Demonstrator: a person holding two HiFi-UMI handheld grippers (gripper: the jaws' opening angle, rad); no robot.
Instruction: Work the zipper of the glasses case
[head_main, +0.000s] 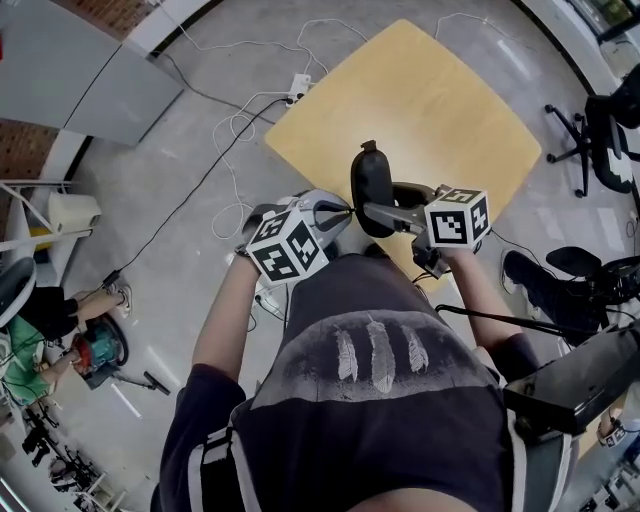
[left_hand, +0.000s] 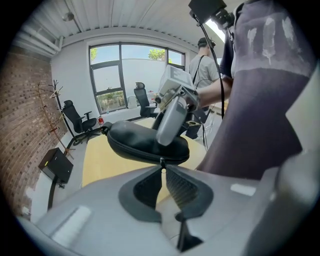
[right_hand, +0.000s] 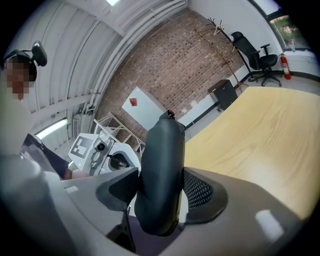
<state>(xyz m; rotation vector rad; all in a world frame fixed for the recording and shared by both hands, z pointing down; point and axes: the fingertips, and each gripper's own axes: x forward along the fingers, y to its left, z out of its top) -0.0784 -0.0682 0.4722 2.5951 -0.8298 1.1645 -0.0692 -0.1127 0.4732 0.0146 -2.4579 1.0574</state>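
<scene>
A black glasses case (head_main: 372, 188) hangs in the air over the near edge of the wooden table (head_main: 430, 100). My right gripper (head_main: 378, 211) is shut on the case, its pads pressing both flat sides (right_hand: 160, 170). In the left gripper view the case (left_hand: 142, 141) lies across, with the right gripper's finger (left_hand: 171, 119) over it. My left gripper (left_hand: 162, 176) sits just under the case's seam, its jaws pinched on the small zipper pull (left_hand: 161, 162). In the head view my left gripper (head_main: 343, 213) meets the case from the left.
Cables and a power strip (head_main: 298, 88) lie on the floor beyond the table. Office chairs (head_main: 600, 140) stand at the right, and more (left_hand: 77, 120) by the windows. Another person (left_hand: 202, 70) stands past the table. A brick wall (right_hand: 165, 65) is to the left.
</scene>
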